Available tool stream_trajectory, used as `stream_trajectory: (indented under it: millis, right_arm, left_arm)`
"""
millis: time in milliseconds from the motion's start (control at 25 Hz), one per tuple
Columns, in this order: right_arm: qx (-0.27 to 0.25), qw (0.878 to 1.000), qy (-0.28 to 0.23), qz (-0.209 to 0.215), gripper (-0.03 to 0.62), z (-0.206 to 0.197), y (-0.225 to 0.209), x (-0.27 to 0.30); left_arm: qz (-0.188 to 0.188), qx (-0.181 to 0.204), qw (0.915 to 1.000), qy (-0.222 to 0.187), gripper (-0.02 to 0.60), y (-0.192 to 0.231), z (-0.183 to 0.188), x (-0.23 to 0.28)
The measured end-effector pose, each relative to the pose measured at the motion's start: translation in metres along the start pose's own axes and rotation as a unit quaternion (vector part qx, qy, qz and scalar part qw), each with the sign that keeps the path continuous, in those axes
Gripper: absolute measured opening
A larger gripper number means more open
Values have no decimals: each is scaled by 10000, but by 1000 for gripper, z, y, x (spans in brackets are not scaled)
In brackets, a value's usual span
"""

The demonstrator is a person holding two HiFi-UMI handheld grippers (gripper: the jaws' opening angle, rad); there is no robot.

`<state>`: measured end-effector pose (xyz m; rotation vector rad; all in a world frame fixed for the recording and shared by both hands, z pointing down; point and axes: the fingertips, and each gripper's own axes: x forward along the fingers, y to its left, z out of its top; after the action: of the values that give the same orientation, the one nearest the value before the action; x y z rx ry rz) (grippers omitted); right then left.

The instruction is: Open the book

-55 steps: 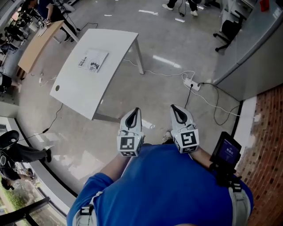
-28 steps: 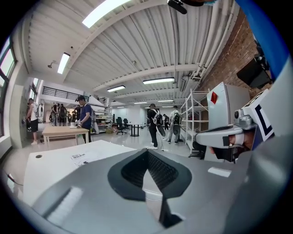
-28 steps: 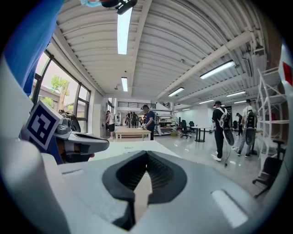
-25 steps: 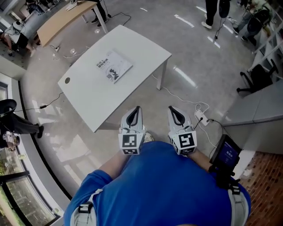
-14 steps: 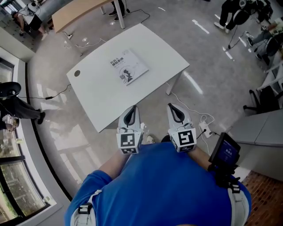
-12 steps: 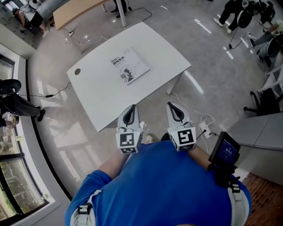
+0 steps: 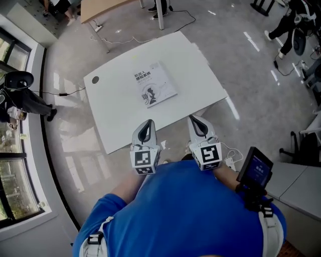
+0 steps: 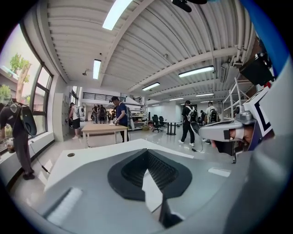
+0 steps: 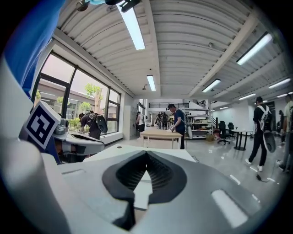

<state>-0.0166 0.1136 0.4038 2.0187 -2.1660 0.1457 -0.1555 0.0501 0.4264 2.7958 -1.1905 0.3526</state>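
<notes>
A closed white book (image 7: pixel 155 90) with dark print on its cover lies flat near the middle of the white table (image 7: pixel 115 118). Both grippers are held close to my body, just short of the table's near edge and well apart from the book. My left gripper (image 7: pixel 147 122) is shut with nothing in it, and my right gripper (image 7: pixel 194 119) beside it is shut and empty too. In the left gripper view the jaws (image 8: pixel 146 151) meet over the table top (image 8: pixel 87 155). In the right gripper view the gripper (image 9: pixel 146 153) hides the book.
A small dark round hole (image 7: pixel 95 79) marks the table's far left corner. A wooden table (image 7: pixel 108 6) stands beyond, with cables on the floor by it. A person (image 7: pixel 25 100) stands at the left by the windows. A dark screen (image 7: pixel 255 170) sits by my right forearm.
The table and book have swung from upper left to straight ahead and come closer. Both grippers stayed shut, side by side, and now reach the table's near edge.
</notes>
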Motion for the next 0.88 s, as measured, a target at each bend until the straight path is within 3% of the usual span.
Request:
stream_trajectory:
  millis: [480, 880]
  right_arm:
    - [81, 9943, 37, 1065, 3, -5, -59, 61]
    - [96, 9898, 116, 1418, 3, -17, -75, 93]
  left_arm:
    - [896, -122, 9957, 200, 6, -11, 12, 66]
    - [1319, -297, 9903, 313, 6, -6, 5, 90]
